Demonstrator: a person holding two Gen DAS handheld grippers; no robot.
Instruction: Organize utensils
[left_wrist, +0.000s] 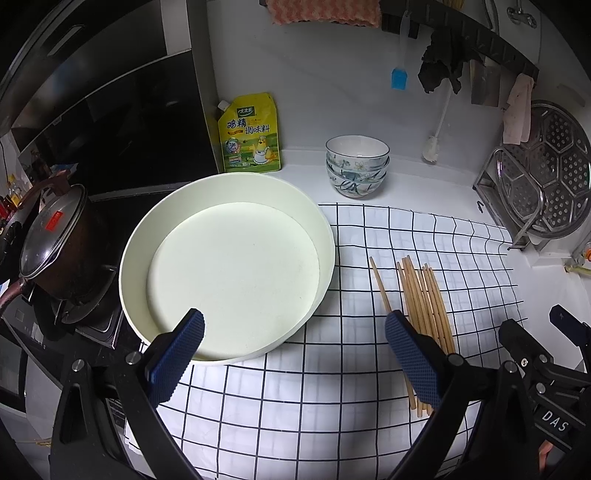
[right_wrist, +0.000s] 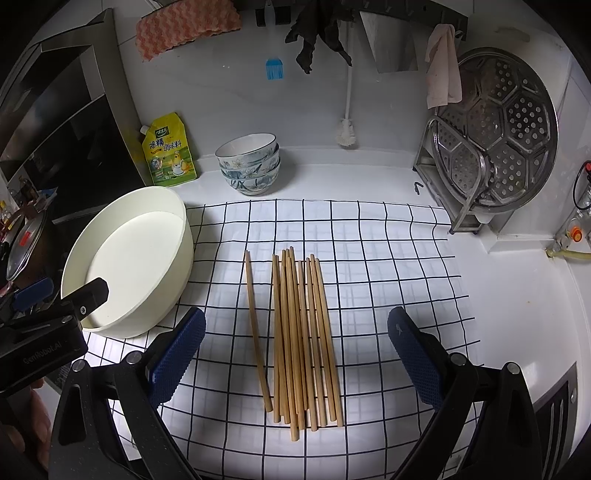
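Both grippers hang wide open, holding nothing. Right gripper (right_wrist: 295, 358) sits squarely over the chopsticks (right_wrist: 299, 339), bundled on the checked cloth (right_wrist: 388, 258), long axis running straight away between its fingers, so it's the nearer one. Left gripper (left_wrist: 293, 354) faces the cream basin (left_wrist: 229, 266), which looks empty. Stacked bowls (right_wrist: 249, 164) wait behind.

The yellow pouch (left_wrist: 249, 134) against the back wall carries the large characters 鸡精调味料 under a small green brand badge with 太太乐 — the fine print below is too small to read. In the left wrist view, the right gripper (left_wrist: 546, 373) shows the white letters "DAS". In the right wrist view, the left gripper (right_wrist: 40, 332) body reads "GenRobot.AI" — faint, grey on black.
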